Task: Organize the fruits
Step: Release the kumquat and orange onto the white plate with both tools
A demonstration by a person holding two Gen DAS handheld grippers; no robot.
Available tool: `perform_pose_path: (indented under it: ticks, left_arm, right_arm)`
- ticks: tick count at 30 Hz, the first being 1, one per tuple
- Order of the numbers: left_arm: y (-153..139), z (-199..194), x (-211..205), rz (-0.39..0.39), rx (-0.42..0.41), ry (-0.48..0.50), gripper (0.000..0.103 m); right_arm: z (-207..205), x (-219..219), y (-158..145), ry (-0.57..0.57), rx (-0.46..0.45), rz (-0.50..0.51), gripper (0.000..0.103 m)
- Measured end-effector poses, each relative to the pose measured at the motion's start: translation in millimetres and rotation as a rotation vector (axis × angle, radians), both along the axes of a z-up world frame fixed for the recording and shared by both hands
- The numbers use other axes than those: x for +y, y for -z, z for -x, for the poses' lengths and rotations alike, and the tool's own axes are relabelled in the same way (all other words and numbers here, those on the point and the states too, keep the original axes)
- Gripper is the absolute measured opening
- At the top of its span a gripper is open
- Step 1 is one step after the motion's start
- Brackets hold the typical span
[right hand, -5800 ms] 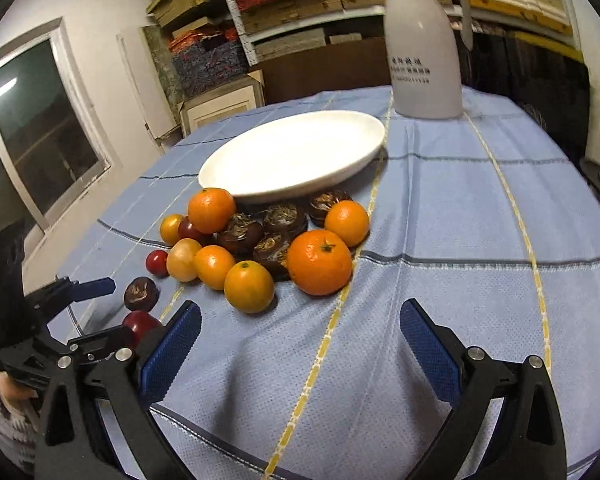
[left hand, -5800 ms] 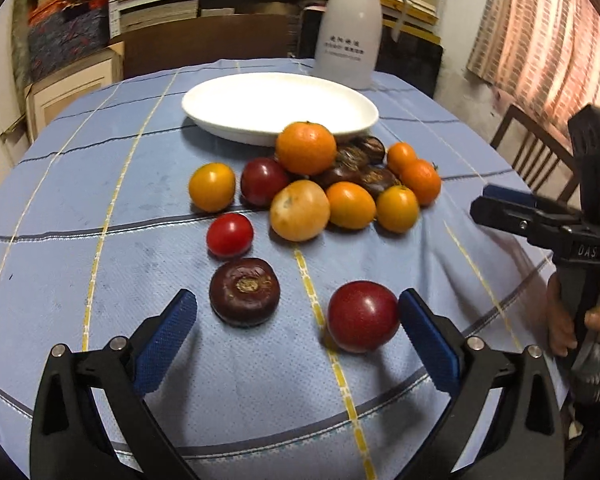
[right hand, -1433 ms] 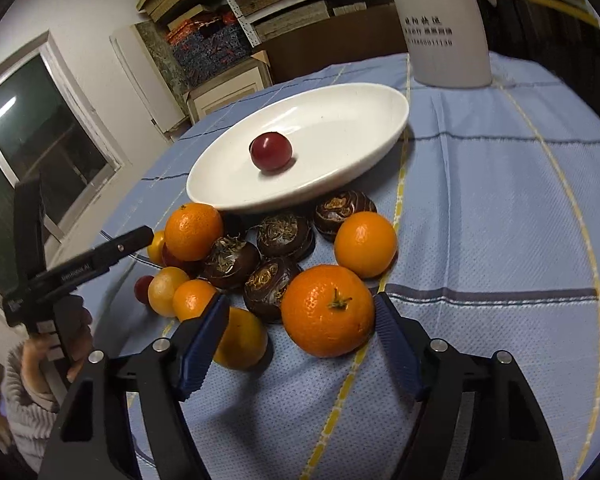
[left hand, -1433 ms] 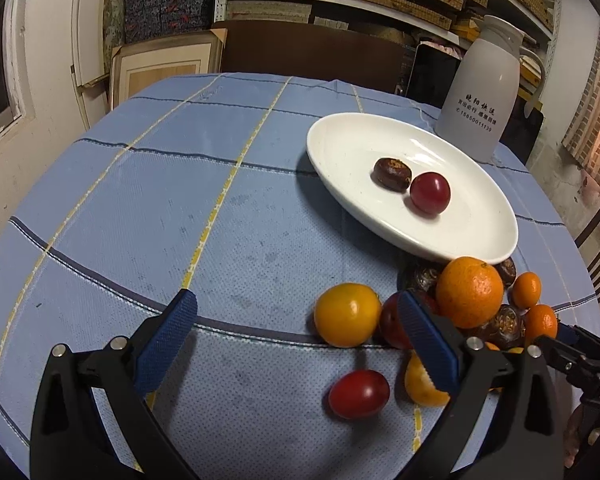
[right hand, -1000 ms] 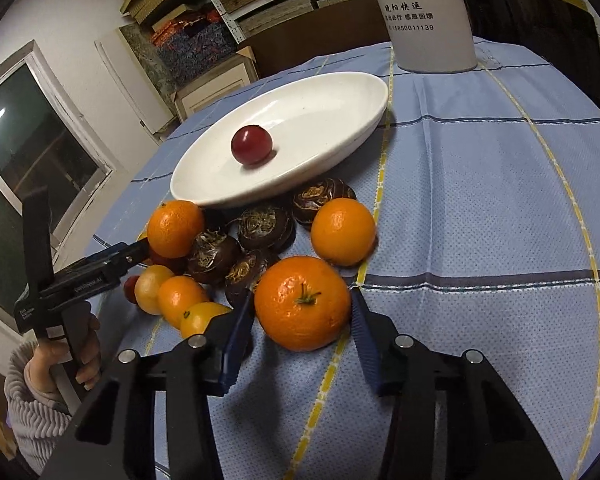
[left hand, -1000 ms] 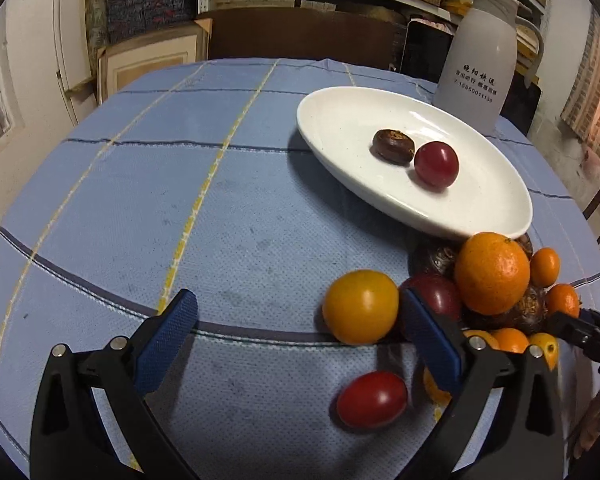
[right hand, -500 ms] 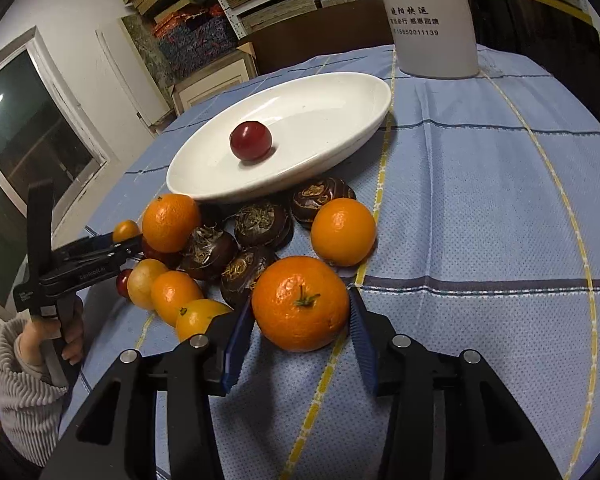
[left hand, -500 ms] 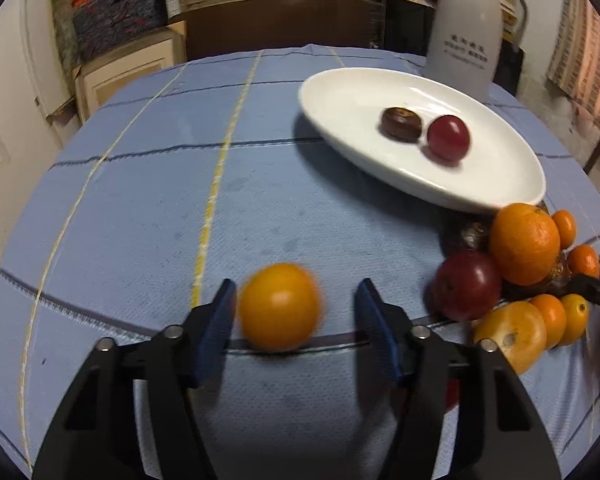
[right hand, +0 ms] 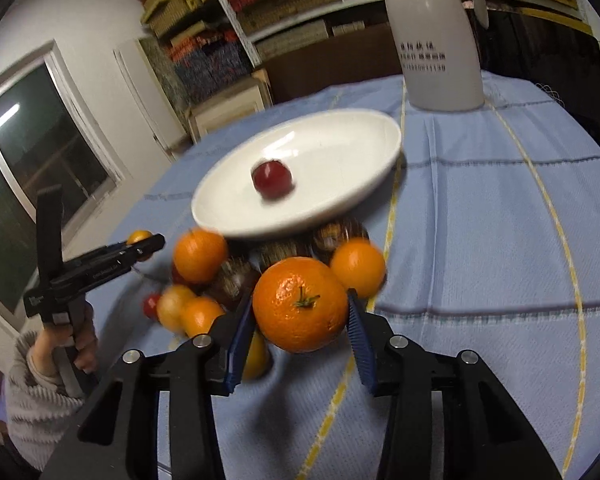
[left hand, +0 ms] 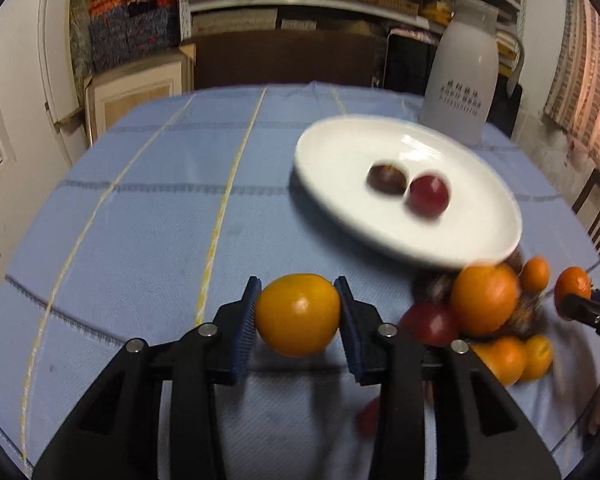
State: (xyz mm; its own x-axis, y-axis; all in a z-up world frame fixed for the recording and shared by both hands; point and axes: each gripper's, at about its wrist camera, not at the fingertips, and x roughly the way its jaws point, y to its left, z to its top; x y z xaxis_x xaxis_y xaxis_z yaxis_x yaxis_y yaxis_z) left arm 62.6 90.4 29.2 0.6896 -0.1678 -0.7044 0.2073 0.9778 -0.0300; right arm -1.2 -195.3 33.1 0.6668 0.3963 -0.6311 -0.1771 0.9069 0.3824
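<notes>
My left gripper (left hand: 298, 316) is shut on a yellow-orange fruit (left hand: 298, 314) and holds it above the blue cloth. My right gripper (right hand: 300, 316) is shut on a large orange (right hand: 300, 304) with a green stem, lifted in front of the fruit pile (right hand: 204, 280). The white plate (left hand: 480, 236) holds a dark brown fruit (left hand: 386, 178) and a red fruit (left hand: 428, 196); the right wrist view shows the plate (right hand: 340, 208) with the red fruit (right hand: 272, 178). The left gripper also shows in the right wrist view (right hand: 144, 246), left of the pile.
A white thermos jug (left hand: 464, 72) stands behind the plate, also in the right wrist view (right hand: 436, 40). Oranges, red and dark fruits lie in a pile (left hand: 484, 308) beside the plate. Shelves and boxes (left hand: 140, 36) stand behind the round table (left hand: 140, 200).
Both grippers have closed on fruit and lifted it: the left on the yellow-orange fruit, the right on the large orange. Both views are blurred by motion.
</notes>
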Motion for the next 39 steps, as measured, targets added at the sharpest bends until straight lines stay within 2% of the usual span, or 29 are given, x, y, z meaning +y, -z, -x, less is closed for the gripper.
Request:
perform_pose_path:
  ticks: [3, 6, 12, 14, 15, 17, 19, 24, 31, 39]
  left_arm:
    - [-12.7, -16.7, -22.6, 0.003, -0.013, 0.029, 0.037]
    - [-14.7, -40.1, -46.7, -0.026, -0.018, 0.045, 0.037]
    - [1.5, -75.0, -69.3, -0.044, 0.016, 0.053, 0.037]
    - [6.2, -76.9, -71.8, -0.053, 0.014, 0.061, 0.045]
    - [6.8, -76.7, -71.9, -0.055, 0.011, 0.066, 0.051]
    - [4.6, -74.5, -71.3, -0.047, -0.003, 0.069, 0.058]
    - [3.3, -71.4, -71.9, -0.058, -0.021, 0.062, 0.068]
    - [3.0, -64.3, -68.7, -0.071, -0.036, 0.049, 0.073]
    - [1.2, -44.3, -66.1, -0.132, -0.098, 0.001, 0.091]
    - [-6.4, -13.7, -60.4, -0.179, -0.17, -0.058, 0.096]
  right_arm:
    - [-18.5, 1.1, -18.1, 0.012, -0.025, 0.02, 0.045]
    - [-55.1, 12.2, -31.8, 0.007, -0.035, 0.074, 0.045]
    - [-105.1, 28.3, -20.7, 0.006, -0.01, 0.09, 0.045]
    - [-110.1, 33.0, -16.7, -0.005, -0.008, 0.095, 0.047]
    - [-110.3, 33.0, -15.2, -0.006, -0.018, 0.103, 0.056]
    - [-108.2, 32.8, -14.0, 0.016, -0.034, 0.116, 0.065]
    - [-107.6, 30.0, -13.0, 0.014, -0.026, 0.104, 0.065]
    - [-98.5, 30.4, -14.6, 0.017, -0.042, 0.106, 0.066]
    - [-79.3, 21.4, -23.2, 0.056, -0.093, 0.094, 0.074]
    - [-46.6, -6.5, -25.0, 0.148, -0.118, 0.046, 0.09]
